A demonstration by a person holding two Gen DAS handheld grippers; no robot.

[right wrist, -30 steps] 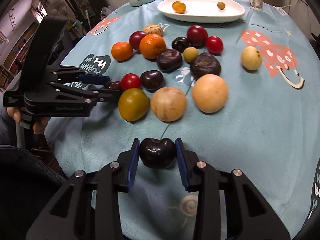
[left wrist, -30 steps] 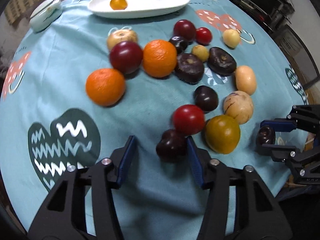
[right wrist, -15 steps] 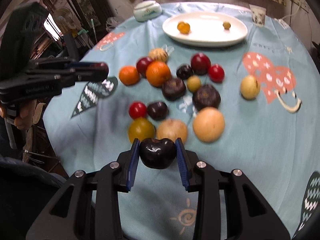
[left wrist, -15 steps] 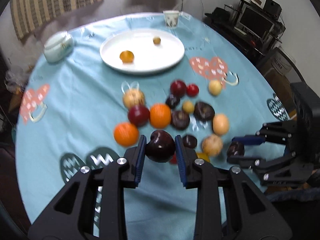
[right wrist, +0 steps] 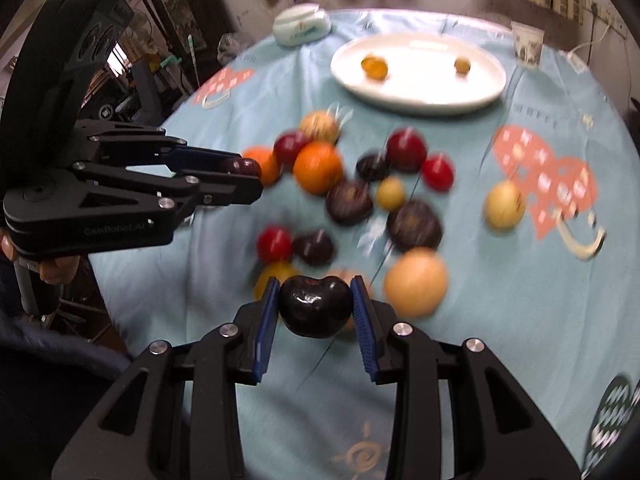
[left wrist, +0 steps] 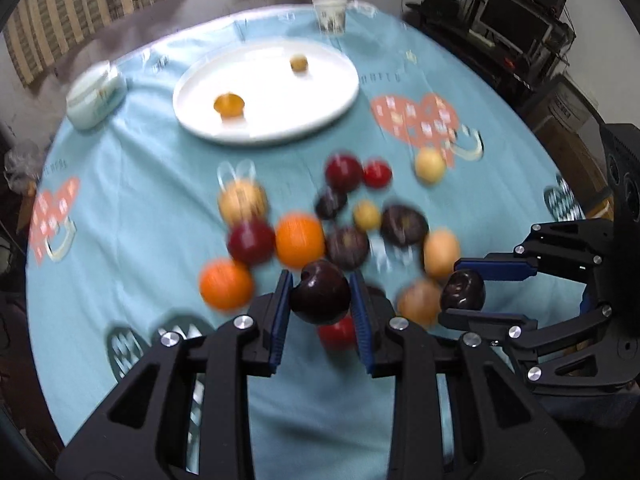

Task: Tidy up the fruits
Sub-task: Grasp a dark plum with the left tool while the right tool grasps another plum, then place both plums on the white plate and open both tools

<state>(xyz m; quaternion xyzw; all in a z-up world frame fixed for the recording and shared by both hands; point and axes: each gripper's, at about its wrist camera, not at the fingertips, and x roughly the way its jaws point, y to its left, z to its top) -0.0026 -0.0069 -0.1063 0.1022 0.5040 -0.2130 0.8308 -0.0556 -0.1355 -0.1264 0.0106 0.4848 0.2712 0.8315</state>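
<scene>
Fruits: each gripper, left (left wrist: 320,300) and right (right wrist: 314,312), clenches a glossy dark-purple plum (left wrist: 320,298) (right wrist: 314,306) between fingers; round skins could slip free above the table (right wrist: 500,300).

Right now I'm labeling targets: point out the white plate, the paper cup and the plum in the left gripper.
white plate (left wrist: 320,118), left wrist view, bare front rim.
paper cup (left wrist: 329,14), left wrist view, side wall.
plum in the left gripper (left wrist: 320,298), left wrist view, middle of its skin.
</scene>
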